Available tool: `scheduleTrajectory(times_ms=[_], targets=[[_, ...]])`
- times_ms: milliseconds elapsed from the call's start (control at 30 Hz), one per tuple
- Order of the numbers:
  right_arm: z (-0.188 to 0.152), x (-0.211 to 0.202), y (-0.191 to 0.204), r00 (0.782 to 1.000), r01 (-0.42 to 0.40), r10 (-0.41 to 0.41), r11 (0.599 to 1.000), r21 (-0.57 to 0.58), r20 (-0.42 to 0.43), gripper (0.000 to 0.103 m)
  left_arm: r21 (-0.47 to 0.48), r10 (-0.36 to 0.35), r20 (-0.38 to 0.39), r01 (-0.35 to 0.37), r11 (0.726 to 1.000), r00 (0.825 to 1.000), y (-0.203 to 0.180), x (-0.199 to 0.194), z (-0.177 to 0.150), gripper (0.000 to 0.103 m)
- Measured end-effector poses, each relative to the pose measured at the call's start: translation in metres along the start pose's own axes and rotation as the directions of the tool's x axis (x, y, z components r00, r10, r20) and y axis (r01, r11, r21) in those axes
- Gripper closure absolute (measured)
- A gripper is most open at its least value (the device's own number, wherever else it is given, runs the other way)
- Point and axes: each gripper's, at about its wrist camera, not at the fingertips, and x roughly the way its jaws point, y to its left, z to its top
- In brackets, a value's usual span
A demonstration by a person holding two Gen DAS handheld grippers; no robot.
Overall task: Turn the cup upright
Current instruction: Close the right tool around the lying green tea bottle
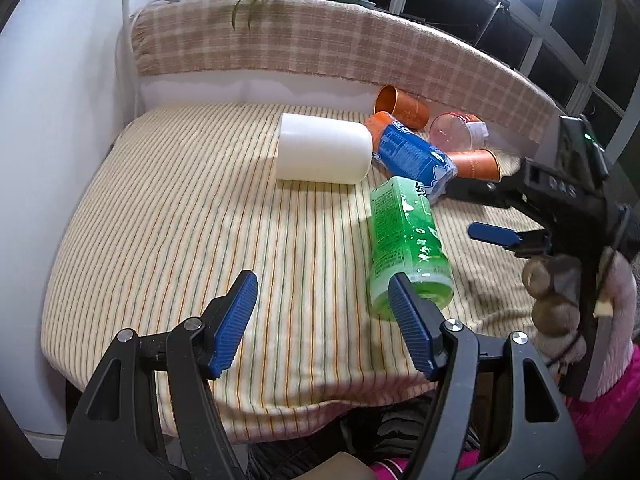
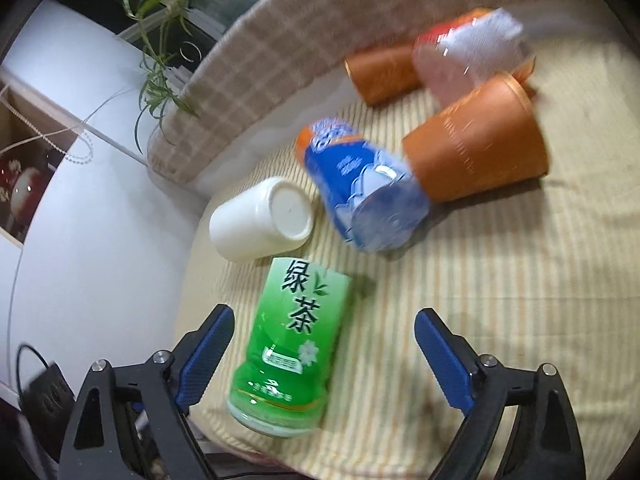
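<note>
A white cup lies on its side on the striped cloth, its base toward the right wrist view. Two orange cups lie on their sides: one at the back, one nearer. My left gripper is open and empty near the front edge, below the white cup. My right gripper is open; it shows in the left wrist view by the nearer orange cup. Its jaws stand either side of the green bottle's lower end without closing on it.
A green tea bottle and a blue-labelled bottle lie on the cloth. A clear pink cup lies at the back. A plaid ledge with plants borders the rear; a white wall stands left.
</note>
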Motion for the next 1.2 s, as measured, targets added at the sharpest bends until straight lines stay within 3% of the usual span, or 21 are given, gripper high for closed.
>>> scheduleTrajectory(times_ms=[100, 433, 767, 867, 1200], targets=[[0.005, 0.015, 0.002, 0.999, -0.02, 0.021, 1.0, 0.02, -0.05, 0.013, -0.004, -0.004, -0.008, 0.004, 1.0, 1.0, 0.002, -0.001, -0.003, 0.027], [0.016, 0.043, 0.002, 0.987, -0.05, 0.061, 0.995, 0.082, -0.147, 0.021, 0.002, 0.004, -0.016, -0.004, 1.0, 1.0, 0.002, -0.003, -0.008, 0.026], [0.018, 0.062, 0.004, 0.981, -0.021, 0.036, 0.997, 0.081, -0.189, 0.033, -0.015, 0.003, -0.013, -0.004, 1.0, 1.0, 0.007, -0.003, -0.009, 0.026], [0.018, 0.064, 0.004, 0.98, -0.038, 0.053, 0.996, 0.08, -0.192, 0.038, -0.018, 0.003, -0.012, -0.003, 1.0, 1.0, 0.007, -0.004, -0.009, 0.026], [0.009, 0.034, 0.018, 0.995, -0.024, 0.018, 0.998, -0.062, -0.102, 0.04, -0.023, -0.004, -0.004, 0.004, 1.0, 1.0, 0.005, -0.004, -0.006, 0.026]])
